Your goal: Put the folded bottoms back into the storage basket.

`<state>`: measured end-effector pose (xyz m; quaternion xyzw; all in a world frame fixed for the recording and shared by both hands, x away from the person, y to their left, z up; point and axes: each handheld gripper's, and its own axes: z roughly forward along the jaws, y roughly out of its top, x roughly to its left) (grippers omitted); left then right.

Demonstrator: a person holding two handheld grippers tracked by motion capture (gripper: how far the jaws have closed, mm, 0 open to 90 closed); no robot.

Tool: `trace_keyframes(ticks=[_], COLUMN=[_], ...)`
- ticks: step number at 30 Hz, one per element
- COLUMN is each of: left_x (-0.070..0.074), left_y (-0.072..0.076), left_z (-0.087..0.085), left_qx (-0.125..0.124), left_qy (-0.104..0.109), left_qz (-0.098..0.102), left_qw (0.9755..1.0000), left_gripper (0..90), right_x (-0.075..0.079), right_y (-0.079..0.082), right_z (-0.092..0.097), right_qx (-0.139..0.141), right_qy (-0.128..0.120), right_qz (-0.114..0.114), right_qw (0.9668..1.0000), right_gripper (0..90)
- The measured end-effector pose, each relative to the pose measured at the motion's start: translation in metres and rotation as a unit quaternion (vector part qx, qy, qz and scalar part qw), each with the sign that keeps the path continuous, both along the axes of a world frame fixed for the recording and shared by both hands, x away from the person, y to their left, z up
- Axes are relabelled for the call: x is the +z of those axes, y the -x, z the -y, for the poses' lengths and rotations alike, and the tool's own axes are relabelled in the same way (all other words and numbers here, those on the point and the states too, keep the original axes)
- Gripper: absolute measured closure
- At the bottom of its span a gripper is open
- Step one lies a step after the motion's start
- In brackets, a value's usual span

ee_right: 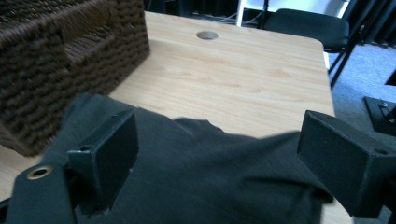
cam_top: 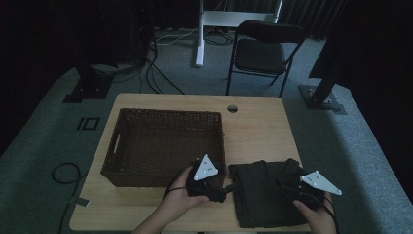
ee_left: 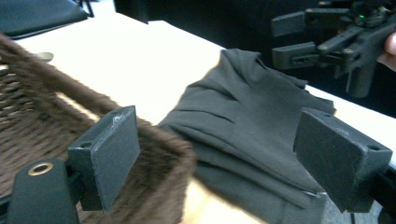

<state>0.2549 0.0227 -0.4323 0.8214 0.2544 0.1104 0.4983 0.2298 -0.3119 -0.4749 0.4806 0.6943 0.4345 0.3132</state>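
Note:
A dark folded cloth (cam_top: 263, 195) lies at the table's front right, beside a brown wicker basket (cam_top: 165, 141). My left gripper (cam_top: 225, 187) hovers at the basket's near right corner and points toward the cloth, its jaws open. In the left gripper view the basket corner (ee_left: 159, 158) sits low between the jaws of the left gripper (ee_left: 224, 140), with the cloth (ee_left: 243, 116) just beyond. My right gripper (cam_top: 288, 185) is over the cloth's right part, jaws wide apart. In the right gripper view the cloth (ee_right: 210, 177) lies under the open right gripper (ee_right: 219, 154), untouched by the pads.
The wooden table (cam_top: 253, 126) has a round cable hole (cam_top: 232, 108) at the back. A black folding chair (cam_top: 263, 48) stands behind it. The basket's woven wall (ee_right: 56, 65) rises close on the left in the right gripper view.

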Motion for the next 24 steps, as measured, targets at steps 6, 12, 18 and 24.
trace_keyframes(ticks=[6,12,18,24], left_x=[-0.006,-0.015,-0.030,-0.046], left_y=[0.013,0.025,0.031,0.032], left_z=[0.020,0.041,0.056,0.069], left_qx=[-0.016,-0.039,-0.051,-0.048], left_qy=[-0.014,-0.001,-0.007,-0.016], left_qz=[0.009,0.007,-0.006,-0.008], left_qw=[0.9997,0.9992,0.9986,0.9987], left_gripper=[14.7,14.7,14.8,14.8], right_x=[-0.008,-0.017,-0.024,-0.034], right_y=[0.007,0.014,0.017,0.015], right_z=[0.013,0.024,0.033,0.038], right_qx=[-0.013,-0.025,-0.034,-0.041], right_qy=[0.007,0.012,0.010,0.015], right_qz=[-0.008,-0.015,-0.023,-0.036], right_qw=[0.9999,0.9995,0.9991,0.9984], right_gripper=[12.4,12.4,12.4,12.4])
